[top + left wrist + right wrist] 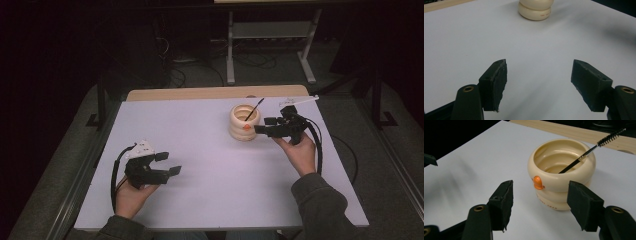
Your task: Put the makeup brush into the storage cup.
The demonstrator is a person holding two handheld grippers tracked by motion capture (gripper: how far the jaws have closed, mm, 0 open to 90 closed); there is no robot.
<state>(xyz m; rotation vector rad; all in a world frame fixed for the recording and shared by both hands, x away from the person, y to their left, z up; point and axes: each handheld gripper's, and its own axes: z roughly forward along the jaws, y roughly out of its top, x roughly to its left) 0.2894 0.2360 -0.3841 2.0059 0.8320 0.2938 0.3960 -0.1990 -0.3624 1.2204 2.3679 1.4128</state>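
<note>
A cream ribbed cup (244,122) (561,177) with a small orange knob (537,182) on its side stands upright at the far right of the white table (210,165). A thin black bristle brush (254,109) (584,157) leans inside it, head over the rim. My right gripper (261,125) (541,187) sits just right of the cup, pointing at it, open, with nothing between its jaws. At the near left, my left gripper (171,163) (540,65) rests open over bare table. It faces the cup's base (535,10) from far off.
A wooden strip (215,93) runs along the table's far edge. A thin white stick-like item (300,101) lies at the far right corner, behind my right hand. Beyond the table are a dark floor, cables and a metal frame (270,35).
</note>
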